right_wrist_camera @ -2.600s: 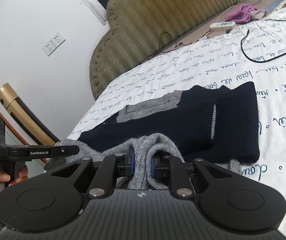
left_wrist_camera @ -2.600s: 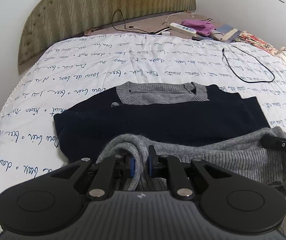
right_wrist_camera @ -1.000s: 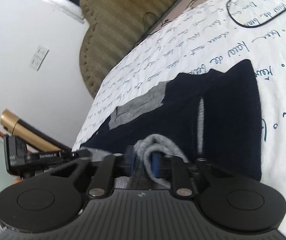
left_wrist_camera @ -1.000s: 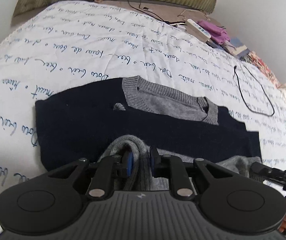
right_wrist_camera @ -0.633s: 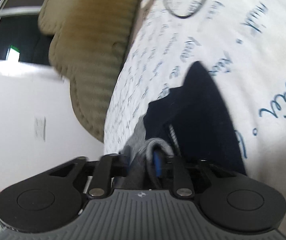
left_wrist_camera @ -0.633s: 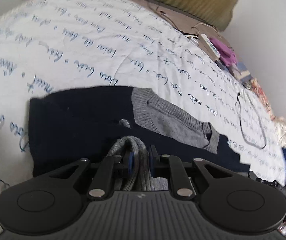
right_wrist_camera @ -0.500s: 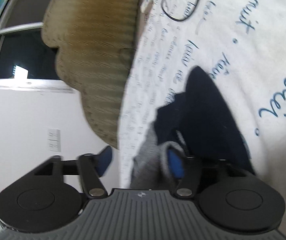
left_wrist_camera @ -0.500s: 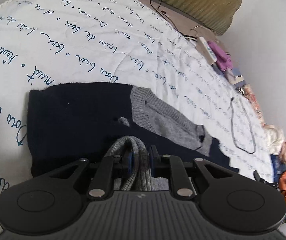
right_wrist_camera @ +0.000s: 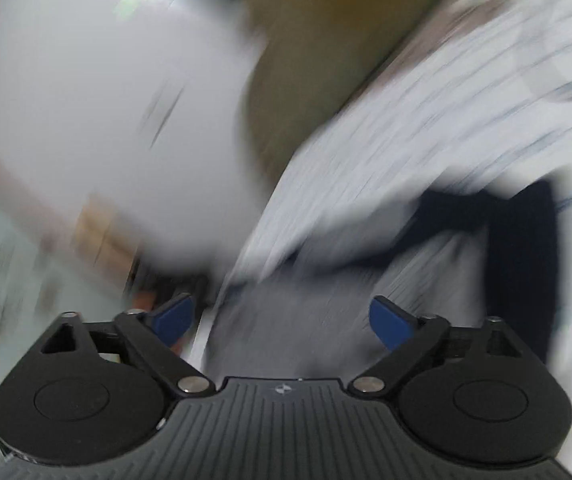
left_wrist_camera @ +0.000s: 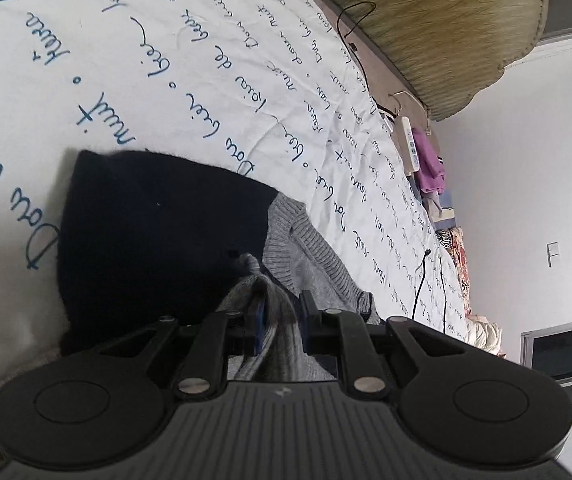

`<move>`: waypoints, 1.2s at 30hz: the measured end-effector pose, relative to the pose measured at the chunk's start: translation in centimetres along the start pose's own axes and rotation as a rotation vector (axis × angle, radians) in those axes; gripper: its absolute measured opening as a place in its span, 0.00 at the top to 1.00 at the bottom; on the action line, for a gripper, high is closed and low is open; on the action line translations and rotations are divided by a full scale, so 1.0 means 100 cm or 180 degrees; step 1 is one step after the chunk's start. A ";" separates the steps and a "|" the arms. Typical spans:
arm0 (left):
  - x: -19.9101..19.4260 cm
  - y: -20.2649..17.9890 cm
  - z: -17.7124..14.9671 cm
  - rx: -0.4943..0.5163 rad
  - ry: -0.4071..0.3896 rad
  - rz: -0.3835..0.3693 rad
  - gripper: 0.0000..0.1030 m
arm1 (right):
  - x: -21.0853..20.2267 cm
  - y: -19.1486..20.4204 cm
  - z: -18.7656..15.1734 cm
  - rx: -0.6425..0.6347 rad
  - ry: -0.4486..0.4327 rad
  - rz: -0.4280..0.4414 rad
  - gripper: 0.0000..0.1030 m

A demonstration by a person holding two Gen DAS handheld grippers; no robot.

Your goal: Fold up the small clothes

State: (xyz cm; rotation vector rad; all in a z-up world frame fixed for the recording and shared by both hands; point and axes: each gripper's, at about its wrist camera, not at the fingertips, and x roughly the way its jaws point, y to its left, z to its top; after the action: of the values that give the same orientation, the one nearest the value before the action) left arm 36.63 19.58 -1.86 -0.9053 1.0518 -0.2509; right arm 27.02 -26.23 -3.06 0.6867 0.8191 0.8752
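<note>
The sweater (left_wrist_camera: 157, 236), navy with a grey ribbed collar and hem, lay folded on the bed (left_wrist_camera: 213, 92), its grey hem doubled up over the navy body. The left tool (left_wrist_camera: 279, 312) pinched a bunched fold of that grey hem between its blue-padded fingers (left_wrist_camera: 259, 314), just short of the collar. The right tool (right_wrist_camera: 281, 320) was spread wide with nothing between its fingers; its view was badly blurred, showing only grey and navy cloth (right_wrist_camera: 466, 240) beyond the tips. The sheet carried blue script. Past the sweater a black cable (left_wrist_camera: 426, 280) lay on the sheet, well apart. Near the green headboard (left_wrist_camera: 426, 24) sat a white remote (left_wrist_camera: 410, 146) beside a purple cloth (left_wrist_camera: 430, 168).
</note>
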 end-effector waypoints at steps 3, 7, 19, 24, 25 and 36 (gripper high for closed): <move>0.000 -0.003 -0.001 0.0045 0.0014 0.0016 0.83 | 0.036 0.015 -0.014 -0.0549 0.0599 -0.0359 0.04; 0.002 -0.013 0.000 0.0137 -0.0069 0.0074 0.77 | 0.053 -0.012 0.014 -0.0373 0.0313 -0.0866 0.11; -0.040 -0.027 -0.002 0.1059 -0.0602 0.0579 0.73 | -0.002 -0.011 0.037 -0.0408 -0.1083 -0.1659 0.03; -0.050 -0.050 -0.045 0.2296 -0.0440 0.0912 0.73 | 0.024 0.009 0.030 -0.0828 -0.0461 -0.1440 0.03; -0.052 -0.055 -0.054 0.2510 -0.0429 0.0958 0.73 | 0.036 0.018 0.026 -0.0966 -0.0260 -0.1382 0.03; -0.033 -0.064 -0.088 0.3744 -0.0096 0.1176 0.72 | 0.144 0.019 0.022 -0.0122 0.0571 -0.0013 0.02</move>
State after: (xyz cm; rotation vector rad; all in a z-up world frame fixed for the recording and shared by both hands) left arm 29.12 12.82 3.39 0.3393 0.8178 -0.4648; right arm 33.73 -13.35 -5.07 0.5783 0.9608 0.9559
